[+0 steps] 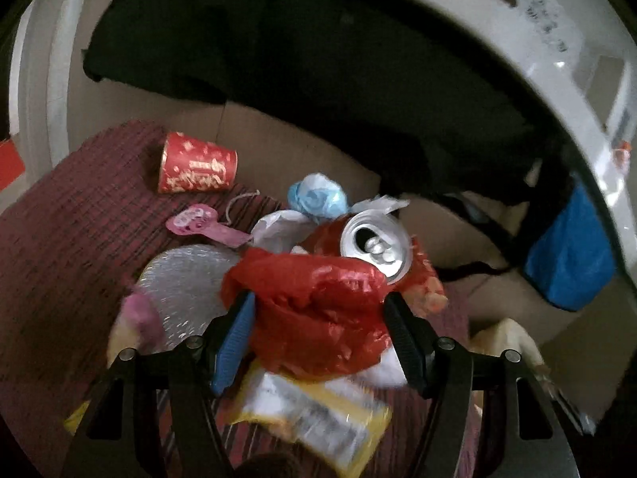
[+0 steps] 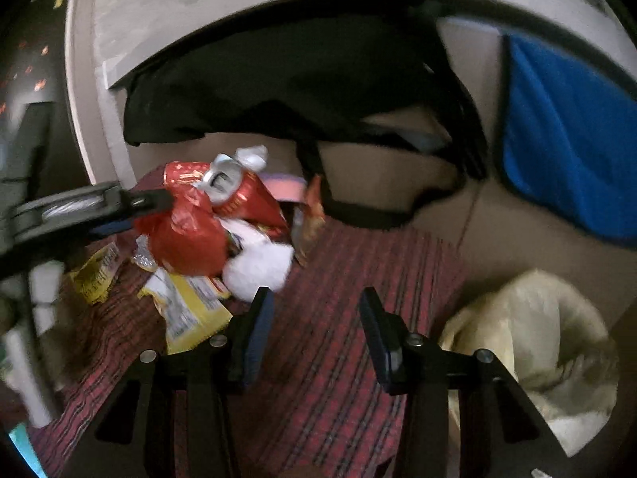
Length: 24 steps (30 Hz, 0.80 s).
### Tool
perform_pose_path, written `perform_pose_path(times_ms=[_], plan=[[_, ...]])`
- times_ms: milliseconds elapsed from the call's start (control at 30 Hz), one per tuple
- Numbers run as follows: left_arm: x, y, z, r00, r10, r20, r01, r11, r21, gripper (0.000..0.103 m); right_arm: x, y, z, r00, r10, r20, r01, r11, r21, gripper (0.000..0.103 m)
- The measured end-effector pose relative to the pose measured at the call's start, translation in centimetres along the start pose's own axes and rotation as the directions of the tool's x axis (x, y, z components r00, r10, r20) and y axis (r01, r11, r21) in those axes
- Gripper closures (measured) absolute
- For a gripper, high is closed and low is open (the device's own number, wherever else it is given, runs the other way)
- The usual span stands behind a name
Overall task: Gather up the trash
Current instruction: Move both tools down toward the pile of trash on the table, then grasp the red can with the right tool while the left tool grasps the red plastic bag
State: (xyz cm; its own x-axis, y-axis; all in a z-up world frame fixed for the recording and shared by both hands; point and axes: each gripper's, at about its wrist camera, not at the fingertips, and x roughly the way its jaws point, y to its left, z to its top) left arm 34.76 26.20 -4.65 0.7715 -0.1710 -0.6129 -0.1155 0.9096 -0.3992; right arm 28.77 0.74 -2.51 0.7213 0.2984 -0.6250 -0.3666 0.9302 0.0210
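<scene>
- Far left on the striped red mat (image 1: 59, 239), a red paper cup (image 1: 197, 163) lies on its side.
- The left hand-held gripper (image 1: 318, 310) grips a crumpled red plastic bag (image 1: 314, 310); an opened drink can (image 1: 376, 245) rests just behind it.
- The right hand-held gripper (image 2: 316, 310) hangs open over bare mat, holding nothing.
- A cream plastic bag (image 2: 533, 342) sits near right.

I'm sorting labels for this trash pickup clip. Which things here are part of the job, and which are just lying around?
Part of the job:
left gripper, around the red plastic bag
drink can
red paper cup
yellow wrapper
blue-white wad
right gripper, open with nothing in it

Just lying about:
red striped mat
black bag
blue bag
</scene>
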Motion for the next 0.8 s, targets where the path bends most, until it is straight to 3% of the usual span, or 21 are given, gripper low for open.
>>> perform_pose_path(times_ms=[100,200,467,667,800], plan=[[1.5,-1.0,-0.1,0.997,0.076,0.007,-0.076,0.994,0.072,0.036,0.0,-1.4,-1.0,1.000,0.015,-0.005,-0.015,0.999,0.039,0.061],[2.5,-1.2,-0.1,0.994,0.103,-0.036,-0.099,0.989,0.107,0.033,0.0,-1.9,-1.3,1.000,0.021,0.001,-0.021,0.998,0.052,0.061],[3.4,1.4,0.0,0.983,0.027,-0.180,-0.029,1.000,-0.008,0.034,0.8,-2.1,1.7,0.996,0.051,0.067,-0.054,0.997,0.048,0.061],[0.5,0.9,0.4,0.995,0.018,-0.097,-0.014,0.999,0.048,0.050,3.1,-1.1,4.9,0.994,0.089,0.066,-0.090,0.996,0.001,0.061],[-2.7,1.6,1.0,1.000,0.001,-0.007,-0.001,0.997,0.083,0.053,5.0,1.3,7.4,0.992,0.116,0.058,-0.113,0.992,-0.057,0.060]])
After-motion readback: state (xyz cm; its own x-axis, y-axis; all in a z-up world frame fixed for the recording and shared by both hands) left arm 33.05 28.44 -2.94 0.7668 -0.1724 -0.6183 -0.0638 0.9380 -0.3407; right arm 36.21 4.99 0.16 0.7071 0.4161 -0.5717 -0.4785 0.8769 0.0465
